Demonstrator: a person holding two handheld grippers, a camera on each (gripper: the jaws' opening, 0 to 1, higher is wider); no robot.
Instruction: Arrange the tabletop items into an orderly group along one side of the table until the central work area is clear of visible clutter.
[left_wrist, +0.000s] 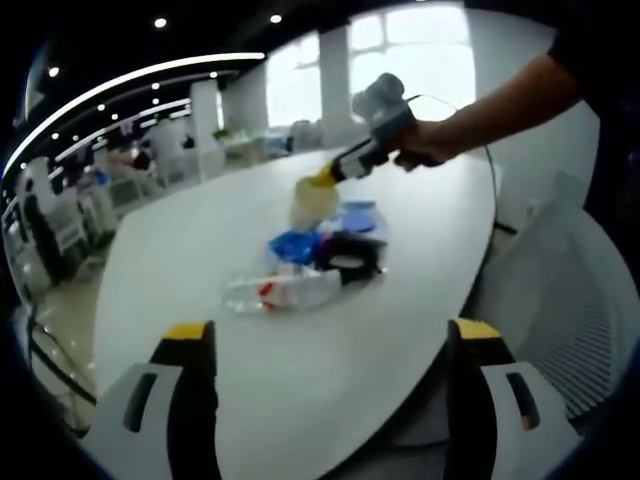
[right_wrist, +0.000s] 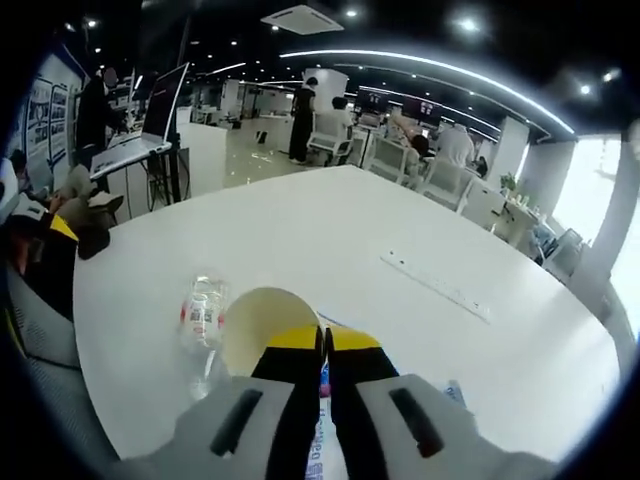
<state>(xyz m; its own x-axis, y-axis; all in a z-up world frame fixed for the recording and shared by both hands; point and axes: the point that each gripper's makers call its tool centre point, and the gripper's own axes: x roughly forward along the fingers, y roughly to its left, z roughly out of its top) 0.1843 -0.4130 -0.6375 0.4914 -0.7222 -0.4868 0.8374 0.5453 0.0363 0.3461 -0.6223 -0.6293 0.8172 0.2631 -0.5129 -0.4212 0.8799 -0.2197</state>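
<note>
A pale yellow paper cup (left_wrist: 312, 200) hangs tilted just above the white table (left_wrist: 200, 260), and my right gripper (left_wrist: 330, 178) is shut on its rim. In the right gripper view the cup's (right_wrist: 262, 330) open mouth sits right before the shut right gripper (right_wrist: 322, 342). Below the cup lies a small cluster: a clear plastic bottle (left_wrist: 285, 292) on its side, a crumpled blue piece (left_wrist: 295, 245), a black tape roll (left_wrist: 352, 258) and a flat blue item (left_wrist: 358, 215). The bottle (right_wrist: 203, 310) lies left of the cup. My left gripper (left_wrist: 330, 335) stands open over the near table edge, holding nothing.
A long white strip (right_wrist: 435, 285) lies flat further out on the table (right_wrist: 300, 230). A white mesh chair (left_wrist: 560, 300) stands by the table's right edge. A person's arm (left_wrist: 500, 105) holds the right gripper. Desks, chairs and people stand in the background.
</note>
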